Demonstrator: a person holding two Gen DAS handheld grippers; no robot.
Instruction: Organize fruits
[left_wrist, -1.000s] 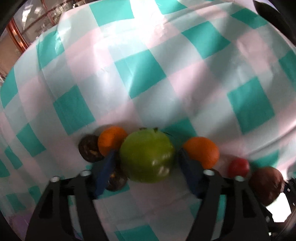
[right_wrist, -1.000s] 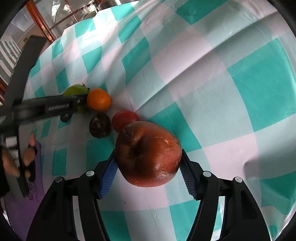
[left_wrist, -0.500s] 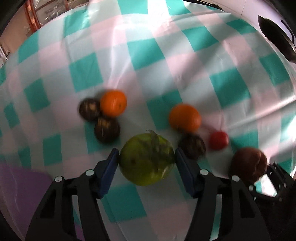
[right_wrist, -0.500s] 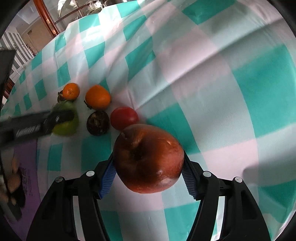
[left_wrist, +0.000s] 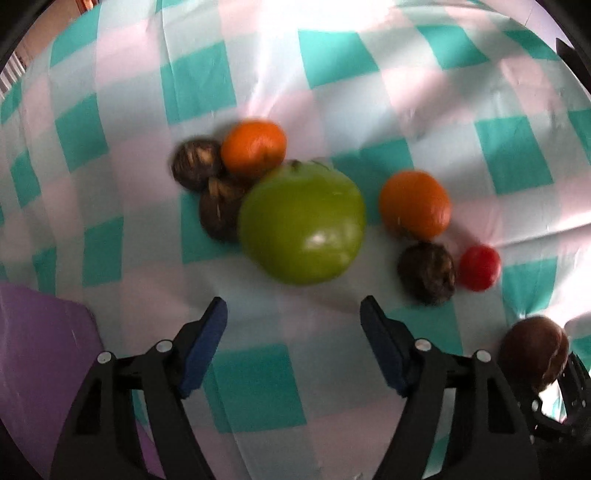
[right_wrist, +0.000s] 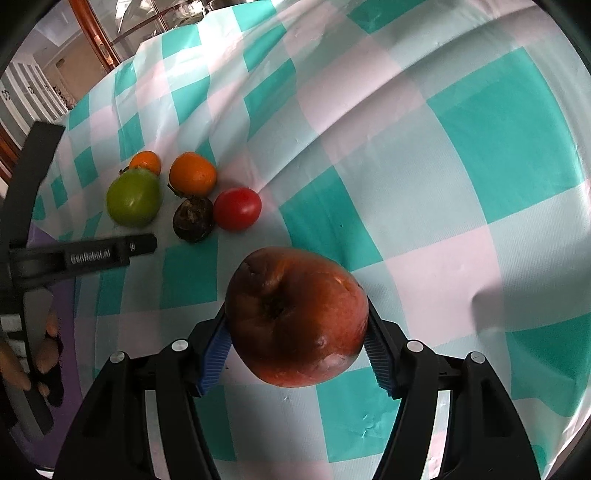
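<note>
My left gripper (left_wrist: 293, 314) is open and empty, just short of a green apple (left_wrist: 303, 223) lying on the checked cloth. Around the apple lie two oranges (left_wrist: 255, 147) (left_wrist: 415, 203), three dark brown fruits (left_wrist: 195, 162) (left_wrist: 219, 210) (left_wrist: 426, 273) and a small red tomato (left_wrist: 479, 266). My right gripper (right_wrist: 297, 336) is shut on a bruised red-brown apple (right_wrist: 295, 317), held above the cloth; that apple also shows in the left wrist view (left_wrist: 532, 354). The right wrist view shows the green apple (right_wrist: 133, 197), an orange (right_wrist: 192, 174), the tomato (right_wrist: 237, 208) and my left gripper (right_wrist: 144, 245).
A teal, pink and white checked tablecloth (left_wrist: 332, 55) covers the table. A purple mat (left_wrist: 40, 354) lies at the near left corner, also in the right wrist view (right_wrist: 70, 332). A wooden door frame (right_wrist: 99, 40) stands beyond the far edge.
My left gripper has opened and let go of the green apple, which now lies beside the left orange and dark fruits. The right gripper still holds the red-brown apple, little moved.
</note>
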